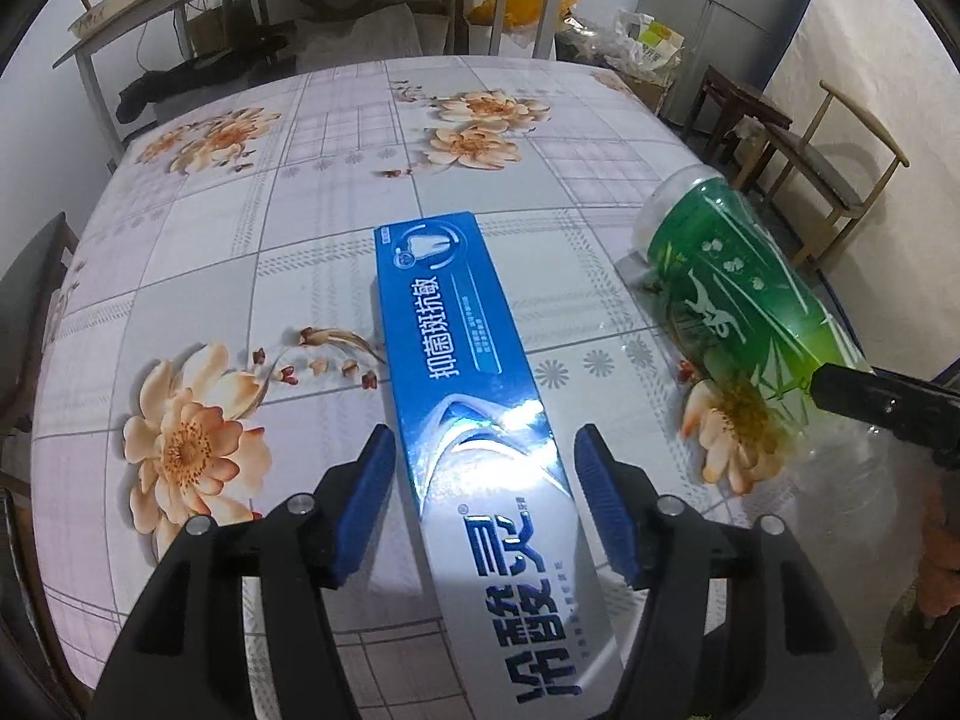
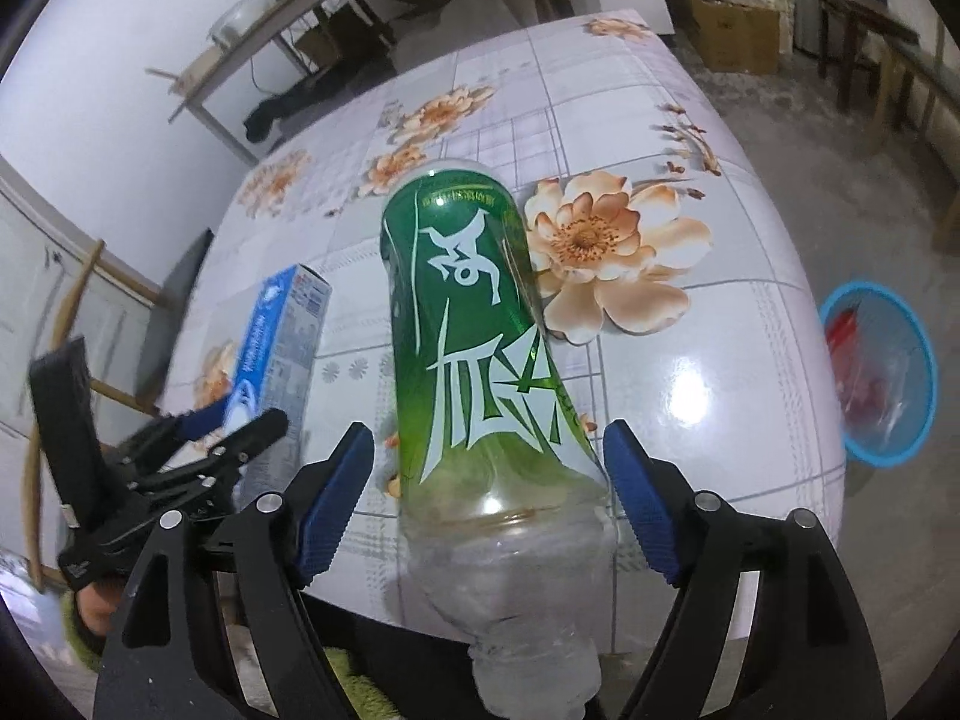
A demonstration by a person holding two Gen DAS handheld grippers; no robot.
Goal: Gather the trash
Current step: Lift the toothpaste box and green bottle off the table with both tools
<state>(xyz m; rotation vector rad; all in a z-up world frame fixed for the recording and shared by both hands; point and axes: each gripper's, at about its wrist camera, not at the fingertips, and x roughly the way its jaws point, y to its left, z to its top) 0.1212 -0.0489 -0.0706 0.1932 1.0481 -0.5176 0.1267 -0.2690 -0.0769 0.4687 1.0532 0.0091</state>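
Note:
A long blue and white toothpaste box lies flat on the floral tablecloth. My left gripper straddles its near half, open, with a gap between each blue pad and the box. An empty clear bottle with a green label lies on its side, cap end toward me. My right gripper stands open around its lower body, the pads not pressing on it. The left wrist view shows the bottle at the right with one right finger beside it. The right wrist view shows the box and the left gripper at the left.
A blue plastic basket with red and clear wrappers inside stands on the floor beyond the table's right edge. Wooden chairs stand to the right of the table. A metal shelf, bags and cardboard boxes lie behind the far edge.

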